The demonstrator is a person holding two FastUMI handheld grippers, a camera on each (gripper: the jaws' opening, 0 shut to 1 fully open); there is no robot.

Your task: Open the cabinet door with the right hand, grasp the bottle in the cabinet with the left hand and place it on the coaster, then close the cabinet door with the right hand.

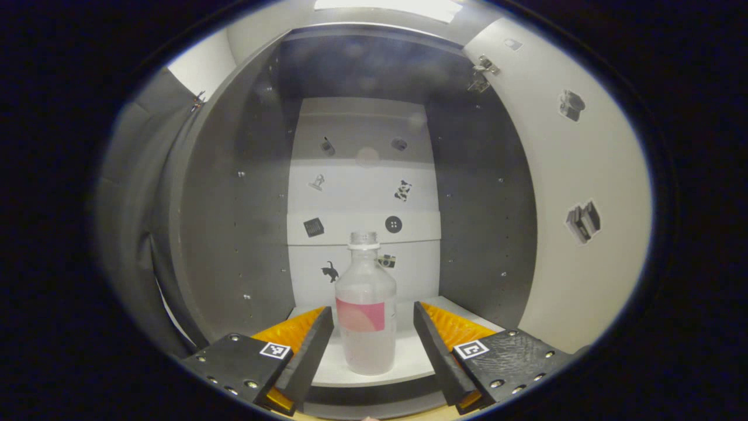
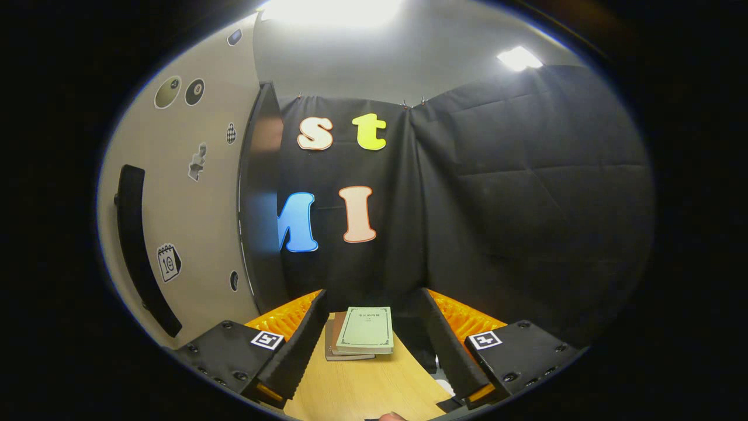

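Clear bottle [image 1: 366, 310] with a pink label and white neck ring; grey-walled cabinet [image 1: 234, 222], white back with black stickers; pale green book [image 2: 366, 329] on a tan table [image 2: 362, 389]

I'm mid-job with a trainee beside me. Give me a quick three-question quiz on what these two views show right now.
1. True or false: the left tongs are already shut on the bottle.
2. Where does the bottle stand? A) on the wooden table B) on the cabinet shelf C) on the books
3. Fill in: in the right gripper view, between the open right tongs, a stack of ____ lies on the table.

Key: 1 false, they are open with a finger on either side; 2 B; 3 books.
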